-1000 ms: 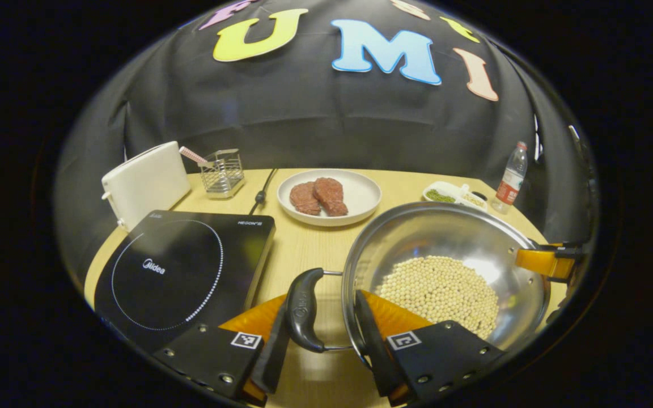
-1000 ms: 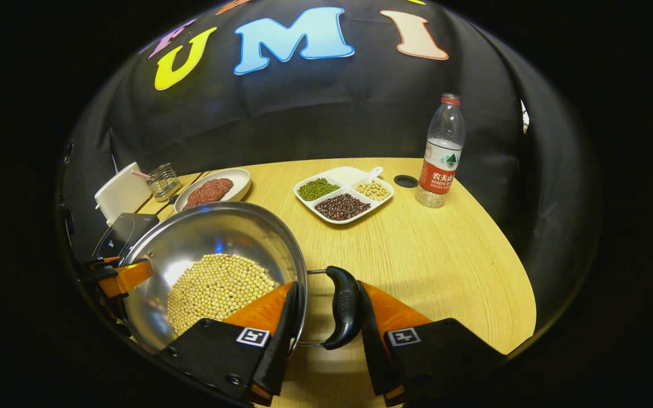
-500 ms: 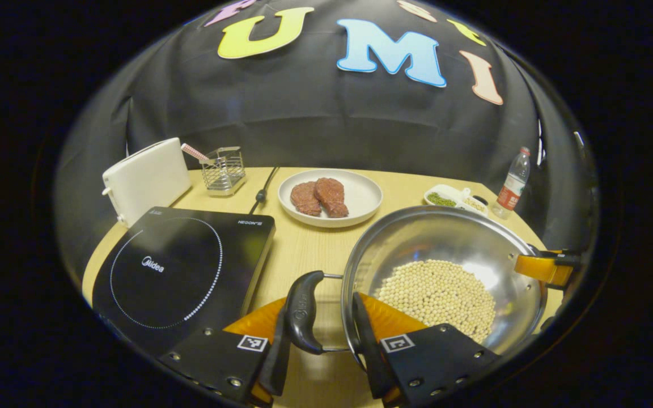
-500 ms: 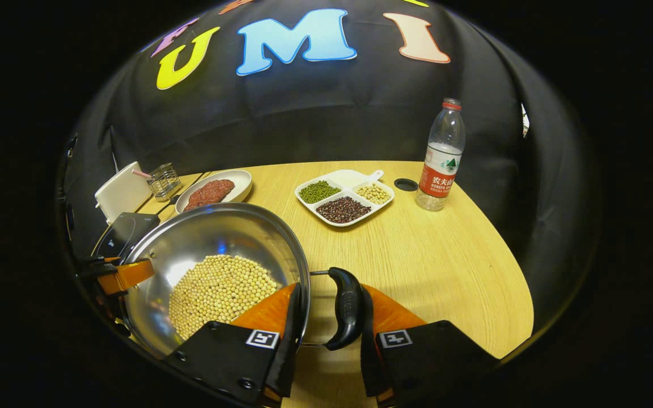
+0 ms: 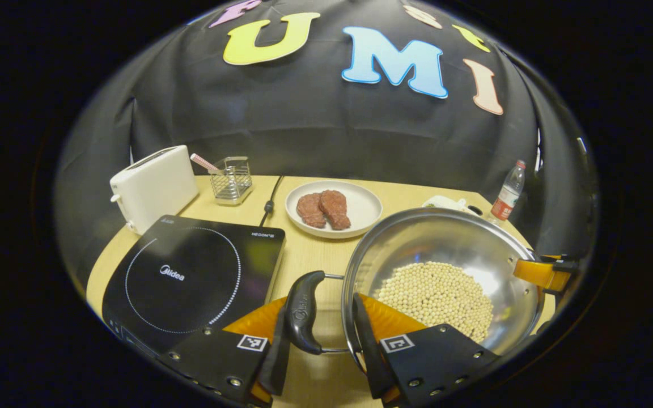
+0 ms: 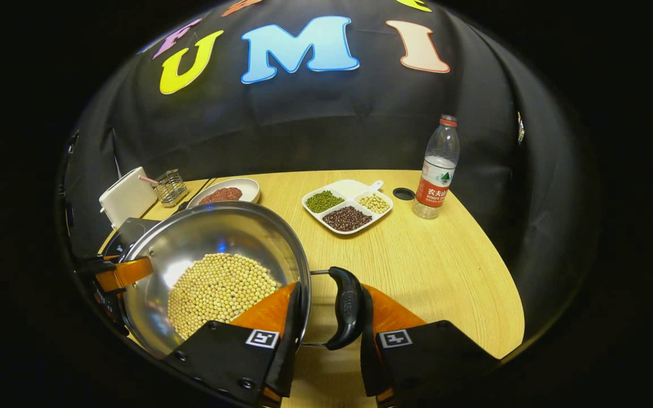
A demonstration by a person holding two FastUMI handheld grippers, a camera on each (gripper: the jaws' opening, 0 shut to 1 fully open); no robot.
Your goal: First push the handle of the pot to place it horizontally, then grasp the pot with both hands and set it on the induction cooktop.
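Gripping the pot (image 5: 445, 266) by its side handles, the left gripper (image 5: 321, 334) and right gripper (image 6: 323, 323) are each closed on one; the pot sits lower right, the induction cooktop (image 5: 190, 280) lower left.

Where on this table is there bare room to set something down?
Largest bare patch: the wood in front of the bean tray and water bottle, right of the pot. The cooktop surface is bare too. A narrower strip runs between cooktop and plate of meat. The back left, with toaster and wire basket, is crowded.
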